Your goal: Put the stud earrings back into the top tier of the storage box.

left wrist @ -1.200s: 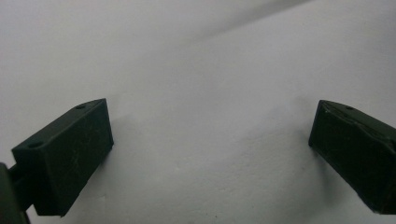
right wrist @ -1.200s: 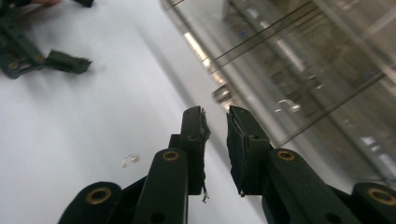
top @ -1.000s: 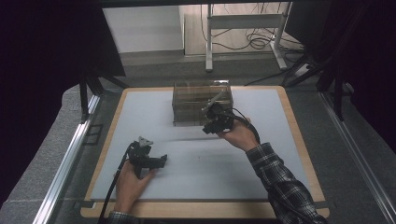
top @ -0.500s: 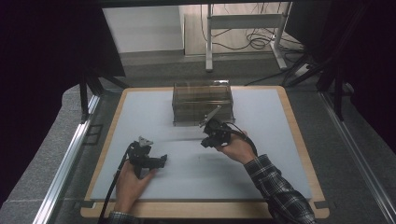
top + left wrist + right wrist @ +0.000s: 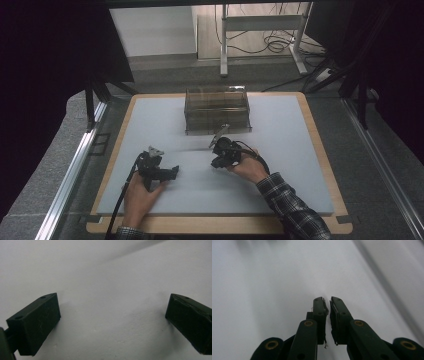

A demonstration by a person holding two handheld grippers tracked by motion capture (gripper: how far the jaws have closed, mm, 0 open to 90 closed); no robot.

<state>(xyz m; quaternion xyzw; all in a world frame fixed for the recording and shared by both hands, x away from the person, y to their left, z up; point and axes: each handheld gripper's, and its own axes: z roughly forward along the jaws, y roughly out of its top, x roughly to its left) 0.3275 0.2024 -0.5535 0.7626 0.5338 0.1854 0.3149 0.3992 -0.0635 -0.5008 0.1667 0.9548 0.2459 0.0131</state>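
The right gripper (image 5: 223, 152) rests low over the counter (image 5: 290, 165), just in front of a clear plastic box (image 5: 217, 109). In the right gripper view its jaws stand nearly closed, a thin slit between them; nothing can be made out in the slit, though frayed bits cling to the pad edges.

The left gripper (image 5: 159, 169) lies near the front left of the counter, well apart from the box. Its jaws are spread wide over bare surface and hold nothing, which reads as parked in reserve.

The box is rectangular, smoky and see-through, standing upright at the middle rear of the counter. The counter top is a matte pale grey sheet in a light wooden frame.
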